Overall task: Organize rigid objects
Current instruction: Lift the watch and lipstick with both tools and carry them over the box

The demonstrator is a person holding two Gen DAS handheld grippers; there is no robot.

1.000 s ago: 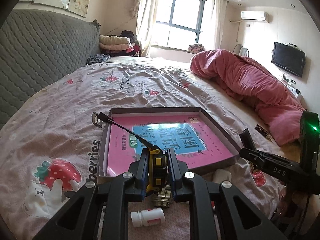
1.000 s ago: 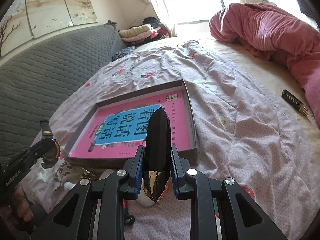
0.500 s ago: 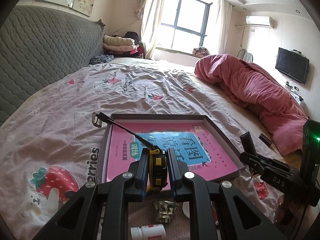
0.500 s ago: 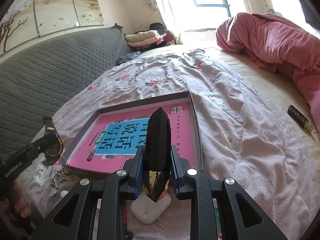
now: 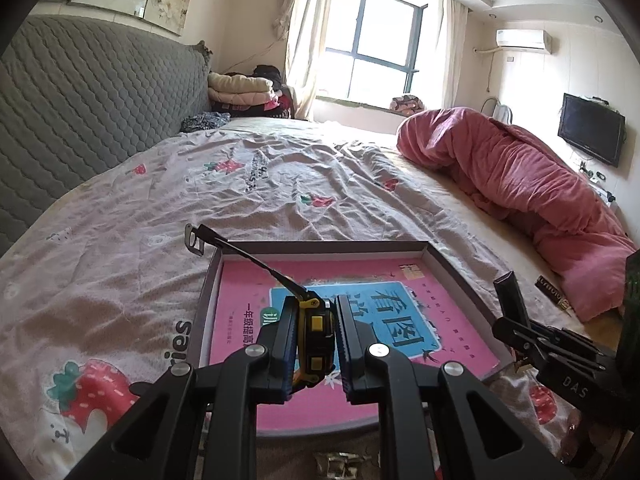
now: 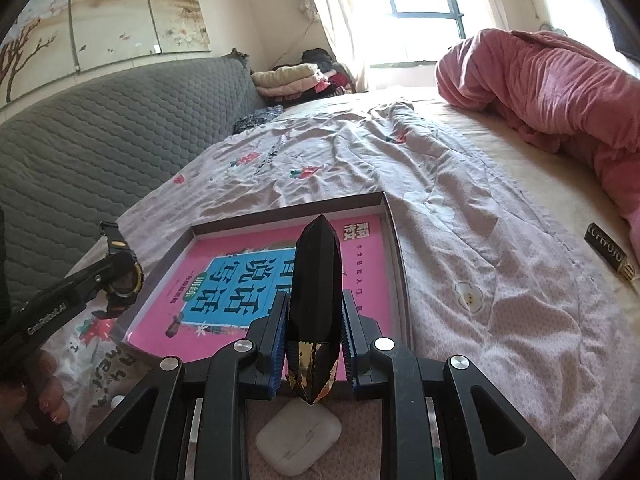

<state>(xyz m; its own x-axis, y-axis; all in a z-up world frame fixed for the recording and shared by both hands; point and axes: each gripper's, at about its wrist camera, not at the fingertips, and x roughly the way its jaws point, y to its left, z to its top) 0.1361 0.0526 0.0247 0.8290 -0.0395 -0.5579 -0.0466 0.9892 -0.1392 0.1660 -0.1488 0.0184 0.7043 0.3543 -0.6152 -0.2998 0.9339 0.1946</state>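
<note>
carrying two items in over the tray

spreading across both views, the bed (image 5: 120, 208) carries a shallow tray (image 5: 320, 246) lined by a pink book (image 5: 360, 344). against a second ago the tray sits lower and closer in both views and the small things in front of it have slid toward the bottom edge, so both hands have come forward; i judge the drop into the tray is near but not yet done.

the left claw (image 5: 316, 344) is pinching a yellow-and-black watch (image 5: 314, 332), its strap (image 5: 240, 254) reaching out past the tray's far-left corner. the right claw (image 6: 314, 336) is pinching a black faceted bar (image 6: 316, 280), held over the tray's near edge.

the right view alone shows a white case (image 6: 298, 442) on the bed under the bar, the watch's round face side-on (image 6: 124, 280), and the person's fingers (image 6: 48, 396) on the left handle. the left view alone shows a crumpled foil piece (image 5: 344, 466) on the bed below the tray. a small dark lighter (image 6: 608, 252) lies well apart to the right, in both views.
</note>
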